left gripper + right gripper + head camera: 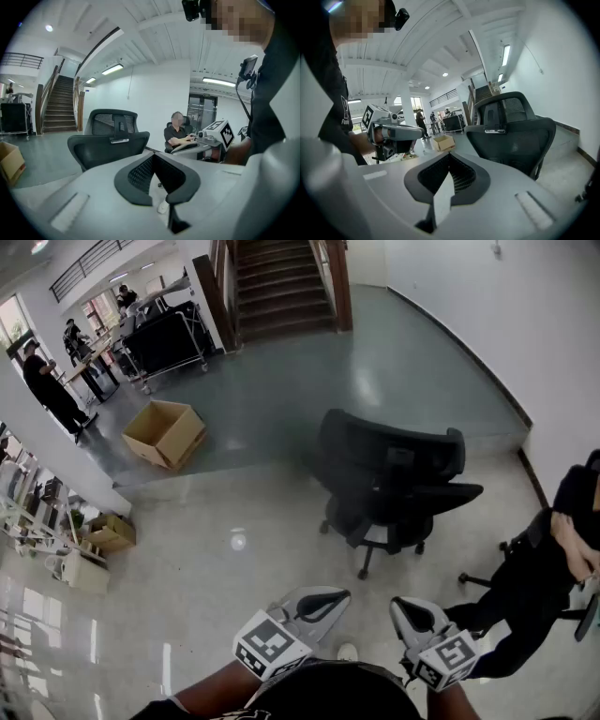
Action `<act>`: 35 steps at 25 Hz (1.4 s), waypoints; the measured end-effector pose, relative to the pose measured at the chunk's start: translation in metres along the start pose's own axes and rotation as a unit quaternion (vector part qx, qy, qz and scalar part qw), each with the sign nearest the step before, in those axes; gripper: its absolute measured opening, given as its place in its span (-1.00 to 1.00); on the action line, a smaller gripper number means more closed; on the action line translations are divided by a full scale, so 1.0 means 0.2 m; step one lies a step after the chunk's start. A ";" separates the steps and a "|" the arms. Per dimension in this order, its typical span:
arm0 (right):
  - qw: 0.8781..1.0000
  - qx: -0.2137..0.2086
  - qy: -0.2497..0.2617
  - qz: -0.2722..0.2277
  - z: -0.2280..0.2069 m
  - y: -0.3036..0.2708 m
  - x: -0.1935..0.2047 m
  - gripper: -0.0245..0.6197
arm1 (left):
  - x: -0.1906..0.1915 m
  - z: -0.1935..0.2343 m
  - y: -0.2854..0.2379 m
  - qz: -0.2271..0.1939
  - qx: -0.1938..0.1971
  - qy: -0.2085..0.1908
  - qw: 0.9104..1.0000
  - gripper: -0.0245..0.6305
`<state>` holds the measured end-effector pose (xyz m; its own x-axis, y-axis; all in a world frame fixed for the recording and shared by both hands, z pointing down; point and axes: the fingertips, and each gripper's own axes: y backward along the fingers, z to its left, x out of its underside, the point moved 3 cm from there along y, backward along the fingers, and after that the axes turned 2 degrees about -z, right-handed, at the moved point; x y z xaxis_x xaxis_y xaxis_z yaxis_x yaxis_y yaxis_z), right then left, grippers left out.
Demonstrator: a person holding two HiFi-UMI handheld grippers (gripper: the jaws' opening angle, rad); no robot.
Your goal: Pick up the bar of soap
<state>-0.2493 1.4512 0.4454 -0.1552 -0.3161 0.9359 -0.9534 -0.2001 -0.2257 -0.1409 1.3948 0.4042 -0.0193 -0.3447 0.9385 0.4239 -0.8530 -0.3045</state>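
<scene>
Soap bar: showed in no view; its place could not be told.
Left gripper (155, 164): fingers clenched together, nothing between them.
Right gripper (450, 164): fingers clenched, empty.
Office chair (389, 479): stood ahead of both fingertips.

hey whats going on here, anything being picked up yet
A person stands in an open hall holding the left gripper and the right gripper low in front, both with jaws shut and empty. They point toward a black office chair. No bar of soap is in view, so the pickup has not started.
</scene>
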 end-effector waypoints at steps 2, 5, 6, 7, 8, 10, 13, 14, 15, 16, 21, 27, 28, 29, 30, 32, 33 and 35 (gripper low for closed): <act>1.000 -0.002 -0.003 0.003 0.00 -0.05 0.00 -0.90 | 0.01 0.02 0.03 0.004 -0.004 -0.002 1.000 -0.91; 1.000 -0.009 -0.002 0.001 0.02 -0.10 -0.01 -0.90 | 0.04 0.04 0.09 0.014 -0.011 0.004 1.000 -0.91; 1.000 -0.012 0.002 -0.003 0.04 -0.11 -0.03 -0.90 | 0.06 0.04 0.11 0.016 -0.015 0.008 1.000 -0.91; 1.000 -0.016 0.007 -0.007 0.05 -0.12 -0.05 -0.90 | 0.07 0.06 0.12 0.017 -0.021 0.011 1.000 -0.91; 1.000 -0.019 0.011 -0.012 0.07 -0.13 -0.06 -0.90 | 0.07 0.07 0.13 0.015 -0.026 0.013 0.999 -0.91; 1.000 -0.023 0.013 -0.016 0.09 -0.15 -0.08 -0.90 | 0.05 0.08 0.14 0.005 -0.028 0.015 0.999 -0.91; 0.999 -0.027 0.015 -0.011 0.12 -0.15 -0.07 -0.90 | 0.02 0.06 0.14 -0.011 -0.019 0.008 1.000 -0.91; 0.999 -0.029 0.017 -0.008 0.14 -0.16 -0.07 -0.90 | 0.01 0.05 0.15 -0.014 -0.018 0.006 1.000 -0.91; 0.999 -0.031 0.021 -0.004 0.16 -0.17 -0.08 -0.90 | 0.01 0.06 0.17 -0.017 -0.020 0.006 1.000 -0.91; 0.999 -0.034 0.025 0.000 0.18 -0.19 -0.08 -0.90 | 0.02 0.07 0.19 -0.020 -0.023 0.008 1.000 -0.91; 0.997 -0.062 0.042 0.023 0.27 -0.35 -0.09 -0.90 | 0.06 0.19 0.34 -0.039 -0.060 0.024 0.997 -0.91; 0.987 -0.140 0.073 0.039 0.59 -0.75 -0.13 -0.90 | 0.19 0.46 0.77 -0.058 -0.147 0.058 0.986 -0.91; 0.984 -0.152 0.078 0.040 0.65 -0.83 -0.13 -0.90 | 0.21 0.51 0.85 -0.062 -0.161 0.065 0.983 -0.91; 0.982 -0.163 0.082 0.042 0.72 -0.90 -0.13 -0.90 | 0.24 0.56 0.92 -0.065 -0.174 0.070 0.980 -0.91; 0.980 -0.173 0.085 0.045 0.78 -0.96 -0.12 -0.90 | 0.26 0.60 1.00 -0.067 -0.185 0.074 0.978 -0.91; 0.976 -0.195 0.089 0.051 0.92 -1.04 -0.14 -0.90 | 0.27 0.65 1.14 -0.070 -0.203 0.076 0.974 -0.91; 0.972 -0.209 0.093 0.052 1.00 -1.09 -0.16 -0.90 | 0.26 0.67 1.22 -0.073 -0.214 0.077 0.971 -0.91; 0.962 -0.245 0.112 0.055 1.21 -1.20 -0.20 -0.90 | 0.25 0.73 1.43 -0.085 -0.246 0.082 0.962 -0.91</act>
<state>0.0479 1.2876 0.3976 -0.2608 -0.0921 0.9610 -0.9273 0.3009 -0.2228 0.1111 1.1909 0.3868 -0.2092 -0.2072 0.9557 -0.0763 -0.9709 -0.2272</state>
